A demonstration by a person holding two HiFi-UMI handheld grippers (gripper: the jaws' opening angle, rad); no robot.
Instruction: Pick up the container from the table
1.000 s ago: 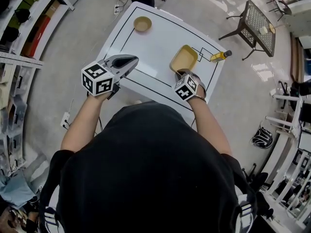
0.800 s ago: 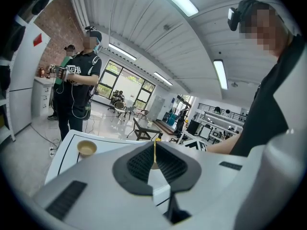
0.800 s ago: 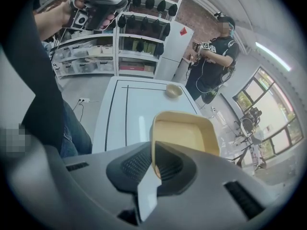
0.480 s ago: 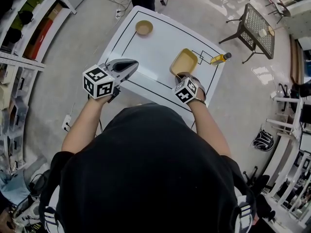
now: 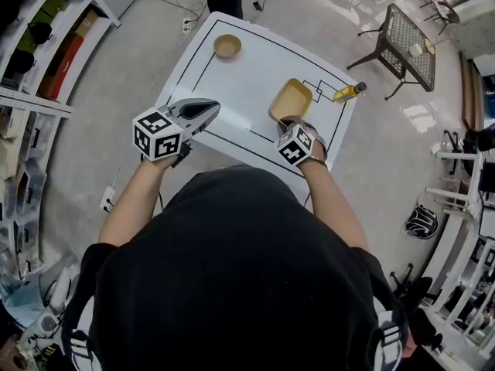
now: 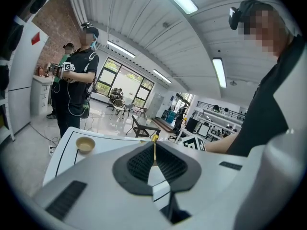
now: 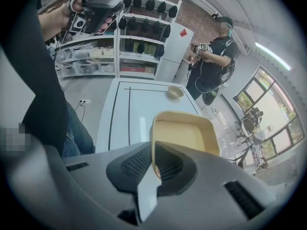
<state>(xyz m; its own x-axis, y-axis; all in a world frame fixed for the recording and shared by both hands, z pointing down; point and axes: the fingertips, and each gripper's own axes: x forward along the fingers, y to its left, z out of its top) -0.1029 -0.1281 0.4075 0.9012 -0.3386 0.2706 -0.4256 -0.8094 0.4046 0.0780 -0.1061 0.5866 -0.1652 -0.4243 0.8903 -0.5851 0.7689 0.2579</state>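
Risk: right gripper point(image 7: 154, 166) pinches just the near rim of the tan rectangular container point(image 5: 291, 99), upper centre of head view, so lifting may tip or slip it; left gripper point(image 5: 210, 109) closed, empty.

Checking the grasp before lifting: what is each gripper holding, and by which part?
The right gripper clamps the yellow rounded-square plastic container by its near rim; the left gripper, jaws together, holds nothing.
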